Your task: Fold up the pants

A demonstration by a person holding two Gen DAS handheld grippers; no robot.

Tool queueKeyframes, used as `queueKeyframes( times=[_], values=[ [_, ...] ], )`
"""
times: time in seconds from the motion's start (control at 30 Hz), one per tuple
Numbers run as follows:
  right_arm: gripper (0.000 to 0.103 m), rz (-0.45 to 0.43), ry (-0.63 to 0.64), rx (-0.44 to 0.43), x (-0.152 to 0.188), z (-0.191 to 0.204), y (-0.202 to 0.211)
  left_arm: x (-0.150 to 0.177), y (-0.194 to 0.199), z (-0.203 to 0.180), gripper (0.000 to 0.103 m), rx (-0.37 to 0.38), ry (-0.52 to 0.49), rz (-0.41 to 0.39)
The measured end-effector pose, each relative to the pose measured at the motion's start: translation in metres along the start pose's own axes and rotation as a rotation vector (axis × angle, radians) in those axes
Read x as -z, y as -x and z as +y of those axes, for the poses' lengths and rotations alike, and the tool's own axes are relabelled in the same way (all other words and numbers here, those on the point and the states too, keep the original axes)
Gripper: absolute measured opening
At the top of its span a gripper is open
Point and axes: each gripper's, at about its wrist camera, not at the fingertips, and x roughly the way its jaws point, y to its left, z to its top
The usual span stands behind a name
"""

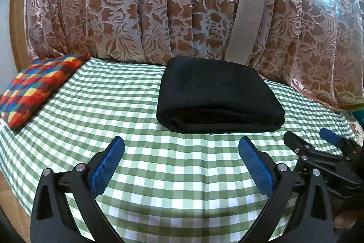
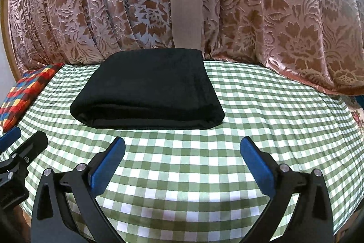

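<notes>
The black pants [image 1: 216, 95] lie folded into a thick rectangular stack on the green-and-white checked bed cover [image 1: 182, 174]. In the right wrist view the same pants [image 2: 147, 92] sit left of centre, near the curtain. My left gripper [image 1: 180, 147] hovers over the cover a short way in front of the stack, open, with nothing between its blue pads. My right gripper [image 2: 182, 147] is likewise open and empty, in front of the stack's right part. The right gripper [image 1: 318, 140] shows at the right edge of the left wrist view, and the left gripper [image 2: 22, 138] at the left edge of the right wrist view.
A brown and pink floral curtain [image 1: 159, 3] hangs right behind the bed, with a plain beige strip [image 1: 248, 3] down it. A multicoloured checked pillow [image 1: 38, 85] lies at the left end of the cover. A floral fabric [image 2: 357, 115] shows at the far right.
</notes>
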Motion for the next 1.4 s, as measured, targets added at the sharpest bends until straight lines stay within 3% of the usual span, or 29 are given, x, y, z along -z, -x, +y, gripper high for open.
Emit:
queueKeyframes(
  times=[0.3, 1.4],
  values=[
    [0.101, -0.011, -0.018, 0.010, 0.003, -0.003, 0.002, -0.002, 0.002, 0.002, 0.099, -0.090, 0.028, -0.016],
    [0.101, -0.033, 0.033, 0.001, 0.005, 0.010, 0.008, -0.001, 0.008, 0.007, 0.099, -0.117, 0.002, -0.034]
  ],
)
